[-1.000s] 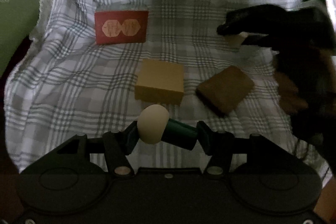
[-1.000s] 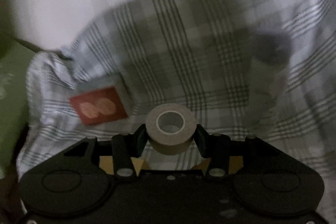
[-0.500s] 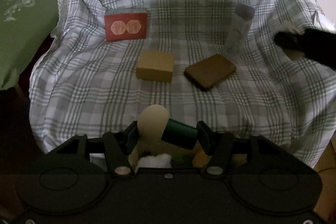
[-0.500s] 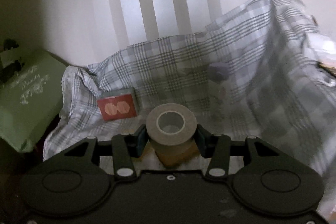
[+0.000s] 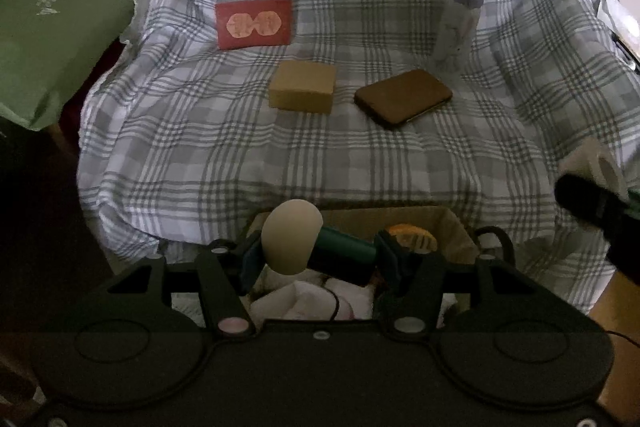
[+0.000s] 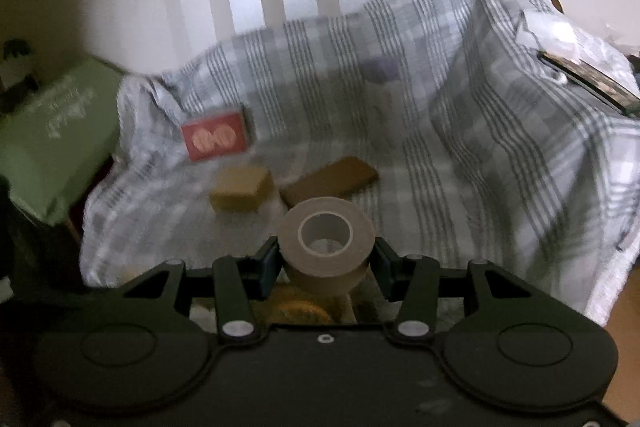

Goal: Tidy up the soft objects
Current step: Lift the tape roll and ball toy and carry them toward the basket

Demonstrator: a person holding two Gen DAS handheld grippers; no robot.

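**Both claws loaded over the basket: what could slip**

Left wrist view. The left gripper (image 5: 316, 257) is clamped narrow on a cream egg-shaped head with a dark green handle (image 5: 316, 247), which lies crosswise between the jaws. The egg end bulges past one pad, so the hold looks lopsided; a quick swing could let it pivot and roll out. Directly under and just beyond the fingertips sits a lined basket (image 5: 456, 227) that already holds white soft things and an orange item (image 5: 408, 233). A release here should land inside, I judge, though a drop from the handle end might bounce off the near rim. Ahead of the claw, on the checked cloth (image 5: 200, 131), lie a yellow sponge block (image 5: 303, 91), a brown pad (image 5: 403, 98), a red box (image 5: 254, 23) farther back, and a pale tube with a grey cap (image 5: 460, 23) off to the right. At the right edge the right gripper (image 5: 592, 187) shows with a pale roll.

Right wrist view. The right gripper (image 6: 326, 259) is closed on a roll of tan tape (image 6: 326, 241), pads pressing its sides, hole facing the camera. The picture is smeared, so the basket below the jaws shows only as an orange patch (image 6: 300, 307), probably the same orange item. The smooth roll could spin or slide from the pads. Both claws crowd one basket, so they could knock together.
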